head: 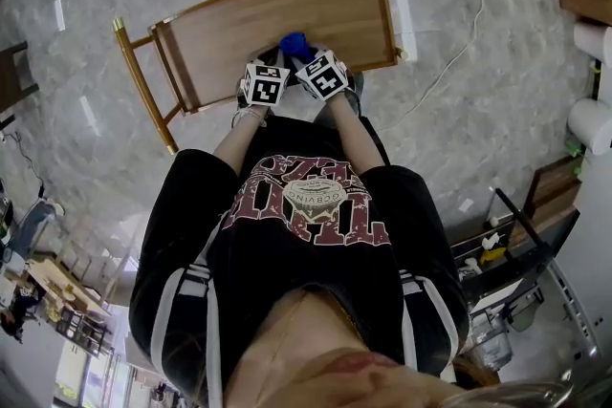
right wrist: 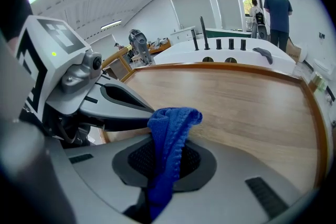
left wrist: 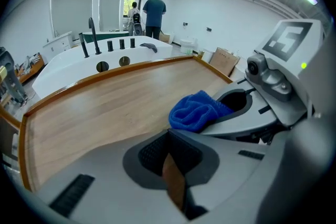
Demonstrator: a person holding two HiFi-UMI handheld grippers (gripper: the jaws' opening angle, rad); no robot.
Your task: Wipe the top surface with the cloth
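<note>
While the wiping has yet to show a stroke, let's read it from the left. The wooden worktop [head: 287, 10] runs bare out to its 9 o'clock end, with the gold frame [head: 142, 76] round the rim.

Coming in to the 6 o'clock edge, nearest the person, we meet the left tongs [left wrist: 169, 136]. They are drawn together to a thin slit, nothing caught in them, only a sliver of brown showing through. They hang just beside their partner and look to be along for the ride.

Next over, and here's the business: the blue cloth [right wrist: 170, 126]. It is pinched in the right tongs [right wrist: 167, 152], jaws closed hard on it. A bunched head stands up past the tips toward 12 o'clock and the tail drops back between the jaws. From the left gripper view that bunch sits low over the wood near the edge. Whether it is pressing on the surface or just above it, I cannot tell.

On to 3 o'clock, more bare wood, right out to the far corner.

My read: this is the very start, cloth gripped and lined up, no sweeping to speak of. The next move calls for tipping the right tongs down so the cloth bears flat on the wood. Then push out toward 12 o'clock and work sideways in overlapping passes, keeping the hard tips off the surface.
</note>
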